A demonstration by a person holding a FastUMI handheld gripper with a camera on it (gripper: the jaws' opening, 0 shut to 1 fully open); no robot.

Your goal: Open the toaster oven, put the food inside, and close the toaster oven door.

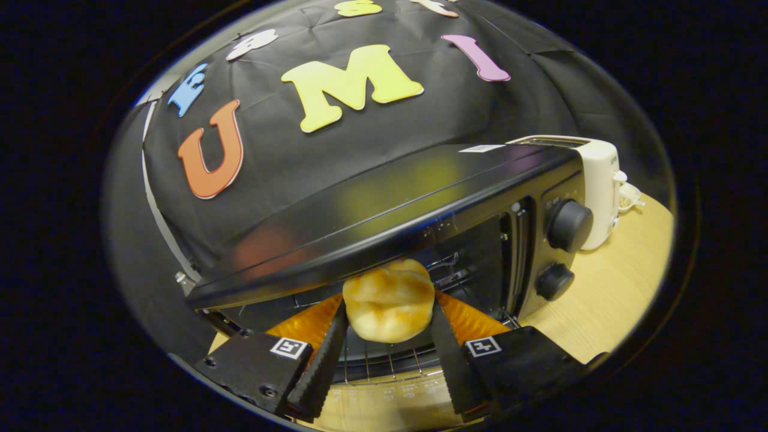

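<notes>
Bun held at the mouth of the open oven

The gripper (389,324) clamps the round golden bread bun (389,300) between both fingers, just over the wire rack (384,360); the black metal toaster oven (420,204) cavity lies straight ahead, door already down.

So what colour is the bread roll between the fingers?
Golden yellow with browner patches, on the bread roll, seen in the gripper view.

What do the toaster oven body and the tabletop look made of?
Toaster oven: likely painted or coated sheet metal, glossy black, since its top mirrors the wall. Table: pale wood or wood-look laminate, matte, faint grain. The gripper holds the bread roll at the opening.
</notes>
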